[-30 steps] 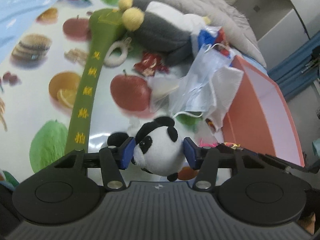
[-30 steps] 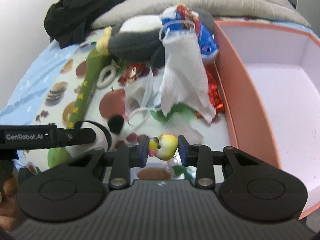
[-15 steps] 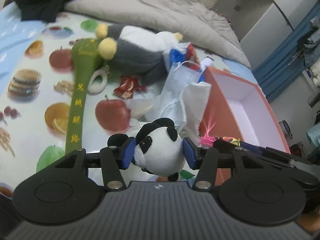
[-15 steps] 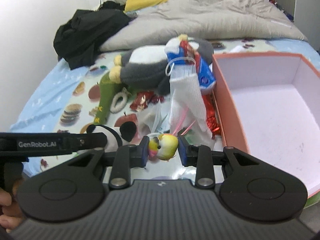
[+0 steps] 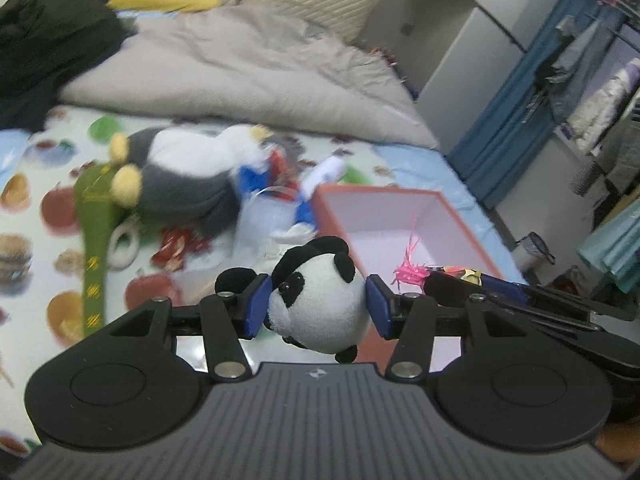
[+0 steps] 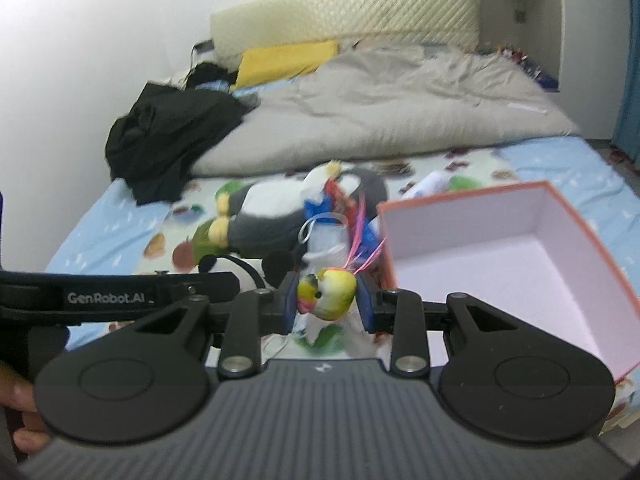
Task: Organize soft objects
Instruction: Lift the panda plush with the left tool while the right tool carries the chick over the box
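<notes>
My left gripper point(image 5: 316, 308) is shut on a small black-and-white panda plush point(image 5: 318, 308), held in the air above the bed next to the near left corner of the orange box point(image 5: 460, 220). My right gripper point(image 6: 326, 298) is shut on a small yellow-green bird toy point(image 6: 328, 294) with pink feathers, held just left of the orange box point(image 6: 560, 216). The box is open with a pale pink inside, and nothing shows in it. The panda also shows in the right wrist view point(image 6: 228, 266). The right gripper also shows in the left wrist view point(image 5: 464, 280).
A grey-and-white penguin plush point(image 5: 188, 184), a green padded stick point(image 5: 96, 236), face masks point(image 6: 326, 240) and wrappers lie on the fruit-print sheet point(image 5: 24, 248). A grey duvet point(image 6: 392, 104), black clothes point(image 6: 168, 136) and a yellow pillow point(image 6: 284, 60) lie behind. A cabinet point(image 5: 440, 44) stands right.
Both grippers have risen and tilted up from the sheet with their toys, so that more of the bed and the box shows. Both grips are unchanged.
</notes>
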Motion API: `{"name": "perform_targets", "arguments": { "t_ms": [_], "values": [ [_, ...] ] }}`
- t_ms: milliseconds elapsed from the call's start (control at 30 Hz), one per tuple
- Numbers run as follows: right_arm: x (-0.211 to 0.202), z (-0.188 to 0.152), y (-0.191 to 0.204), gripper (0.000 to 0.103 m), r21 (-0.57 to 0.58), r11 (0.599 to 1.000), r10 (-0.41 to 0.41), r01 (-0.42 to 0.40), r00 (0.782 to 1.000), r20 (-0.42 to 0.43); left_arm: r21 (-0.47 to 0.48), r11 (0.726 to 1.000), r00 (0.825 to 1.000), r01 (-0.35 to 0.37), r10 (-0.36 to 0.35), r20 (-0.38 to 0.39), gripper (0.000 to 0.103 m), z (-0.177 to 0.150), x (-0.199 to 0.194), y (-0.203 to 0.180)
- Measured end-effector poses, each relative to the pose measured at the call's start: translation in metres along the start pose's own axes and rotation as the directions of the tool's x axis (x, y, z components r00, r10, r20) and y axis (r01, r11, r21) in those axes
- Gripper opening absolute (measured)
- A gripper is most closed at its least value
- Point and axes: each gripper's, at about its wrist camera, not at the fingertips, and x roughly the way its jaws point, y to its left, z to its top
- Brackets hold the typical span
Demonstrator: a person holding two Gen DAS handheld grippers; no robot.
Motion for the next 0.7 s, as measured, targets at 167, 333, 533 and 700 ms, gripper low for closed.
{"name": "perform_targets", "arguments": {
  "t_ms": [167, 333, 533, 700],
  "values": [
    [-0.019, 0.009, -0.026, 0.034, 0.030, 0.998, -0.056, 0.055, 0.997, 0.045, 0.051, 0.997, 0.999, 0.050, -0.050, 0.011, 0.058, 0.013, 0.010, -0.036],
    [-0.019, 0.006, -0.060, 0.034, 0.080, 0.991, -0.113, 0.110, 0.993, 0.034, 0.084, 0.992, 0.996, 0.090, -0.089, -0.026, 0.058, 0.019, 0.041, -0.068],
    [0.002, -0.008, -0.106, 0.034, 0.144, 0.974, -0.174, 0.176, 0.984, -0.032, 0.111, 0.986, 0.987, 0.128, -0.115, -0.111, 0.058, 0.015, 0.097, -0.099],
    [0.023, -0.023, -0.141, 0.034, 0.182, 0.958, -0.206, 0.221, 0.973, -0.100, 0.125, 0.981, 0.973, 0.146, -0.120, -0.195, 0.058, 0.007, 0.153, -0.117]
  ]
}}
